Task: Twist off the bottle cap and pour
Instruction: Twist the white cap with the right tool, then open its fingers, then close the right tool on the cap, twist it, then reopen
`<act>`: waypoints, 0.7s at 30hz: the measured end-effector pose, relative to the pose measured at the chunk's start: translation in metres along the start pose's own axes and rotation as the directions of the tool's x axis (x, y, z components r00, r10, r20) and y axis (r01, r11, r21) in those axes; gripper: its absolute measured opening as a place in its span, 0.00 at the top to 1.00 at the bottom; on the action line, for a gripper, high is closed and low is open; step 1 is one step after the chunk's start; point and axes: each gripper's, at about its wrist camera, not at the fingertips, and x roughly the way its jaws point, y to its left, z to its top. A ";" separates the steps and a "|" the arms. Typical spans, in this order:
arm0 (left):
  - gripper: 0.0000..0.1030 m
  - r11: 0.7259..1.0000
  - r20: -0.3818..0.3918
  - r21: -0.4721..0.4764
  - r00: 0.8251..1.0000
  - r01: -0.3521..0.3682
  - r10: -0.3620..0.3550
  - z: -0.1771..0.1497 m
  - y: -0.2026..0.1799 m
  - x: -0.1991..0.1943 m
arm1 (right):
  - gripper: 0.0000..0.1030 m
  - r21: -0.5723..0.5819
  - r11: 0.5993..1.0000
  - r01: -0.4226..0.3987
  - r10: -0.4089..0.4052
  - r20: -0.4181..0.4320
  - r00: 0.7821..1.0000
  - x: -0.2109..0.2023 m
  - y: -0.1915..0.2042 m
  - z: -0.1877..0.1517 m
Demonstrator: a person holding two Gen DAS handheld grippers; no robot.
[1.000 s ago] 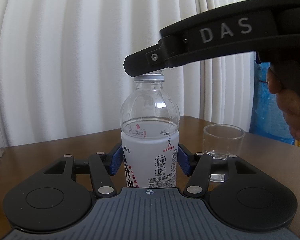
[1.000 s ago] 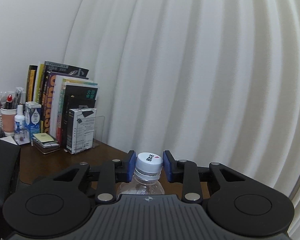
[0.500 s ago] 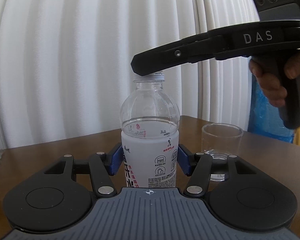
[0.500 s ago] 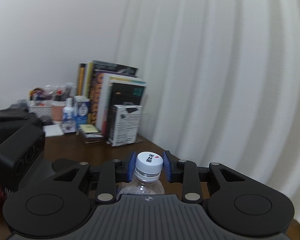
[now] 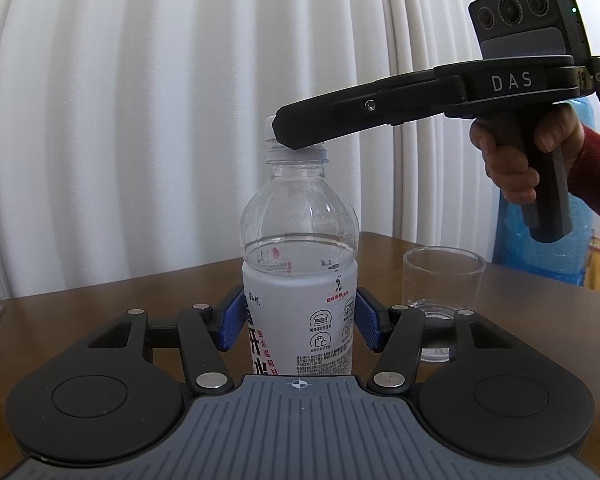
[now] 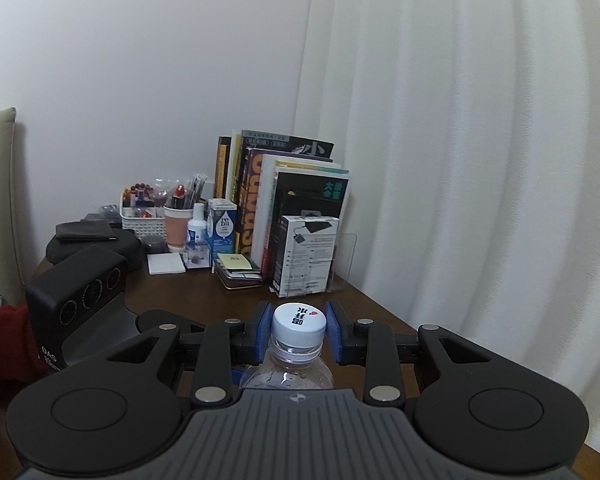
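A clear water bottle (image 5: pixel 300 264) with a white label stands upright on the brown table (image 5: pixel 120 296), partly full. My left gripper (image 5: pixel 298 322) is shut on its labelled body. The white cap (image 6: pixel 299 322) sits on the neck, and my right gripper (image 6: pixel 299 328) is shut on it with a blue pad on each side. In the left wrist view the right gripper (image 5: pixel 296 132) reaches in from the right and hides most of the cap. An empty clear glass (image 5: pixel 444 288) stands on the table to the right of the bottle.
White curtains hang behind the table. In the right wrist view, books (image 6: pixel 284 200), a white box (image 6: pixel 306 252), a basket of small items (image 6: pixel 144 216) and a black pouch (image 6: pixel 88 240) crowd the far table end. A blue bag (image 5: pixel 548 240) sits at the right.
My right gripper has turned about the cap: in the left wrist view its handle swung right and toward me, and the right wrist view panned so the books moved rightward. The bottle stayed still.
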 end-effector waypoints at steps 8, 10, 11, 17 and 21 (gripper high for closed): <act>0.45 1.000 -0.002 0.000 1.000 0.025 -0.025 0.000 0.021 0.004 | 0.45 -0.005 0.993 0.119 -0.119 0.013 0.993 -0.002 0.018 0.003; 0.45 0.999 0.002 0.005 0.999 0.045 -0.045 -0.001 0.034 0.005 | 0.43 0.005 0.984 0.178 -0.178 0.029 0.984 -0.004 0.028 0.004; 0.45 0.999 0.001 0.005 0.999 0.044 -0.044 -0.001 0.035 0.005 | 0.43 0.015 0.974 0.227 -0.227 0.028 0.973 -0.002 0.034 0.004; 0.45 0.999 0.001 0.004 0.999 0.039 -0.039 -0.001 0.036 0.008 | 0.45 0.064 0.880 0.471 -0.472 -0.003 0.882 0.013 0.068 -0.001; 0.45 0.999 0.001 0.005 0.999 0.038 -0.038 0.000 0.037 0.011 | 0.51 0.048 0.847 0.530 -0.530 -0.002 0.848 0.023 0.081 -0.005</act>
